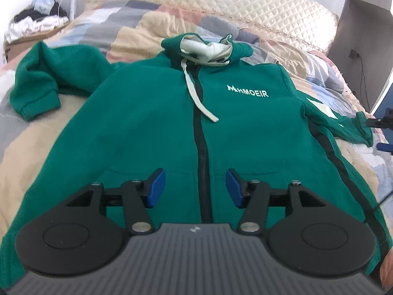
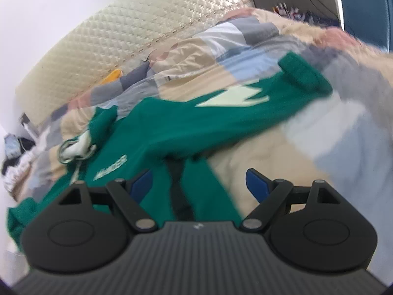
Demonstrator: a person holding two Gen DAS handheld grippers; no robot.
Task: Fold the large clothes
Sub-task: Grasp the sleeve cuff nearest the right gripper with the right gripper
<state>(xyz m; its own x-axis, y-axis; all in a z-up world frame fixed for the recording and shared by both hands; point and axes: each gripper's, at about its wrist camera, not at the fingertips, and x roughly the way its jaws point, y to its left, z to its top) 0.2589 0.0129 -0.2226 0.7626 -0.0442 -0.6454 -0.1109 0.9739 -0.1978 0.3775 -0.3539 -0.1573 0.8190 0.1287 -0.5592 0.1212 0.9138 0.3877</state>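
One patchwork quilted bedspread lay beneath both grippers, and a green zip-up fleece hoodie was spread front-up ahead of them. Left gripper hung wide above its zipper; right gripper gaped wide over its side seam.

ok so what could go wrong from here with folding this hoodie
The loose drawstring lies across the zipper and could get trapped in a fold. The far sleeve is bunched, so it may fold unevenly. The right gripper, open above the hoodie, might pinch the rumpled quilt too.
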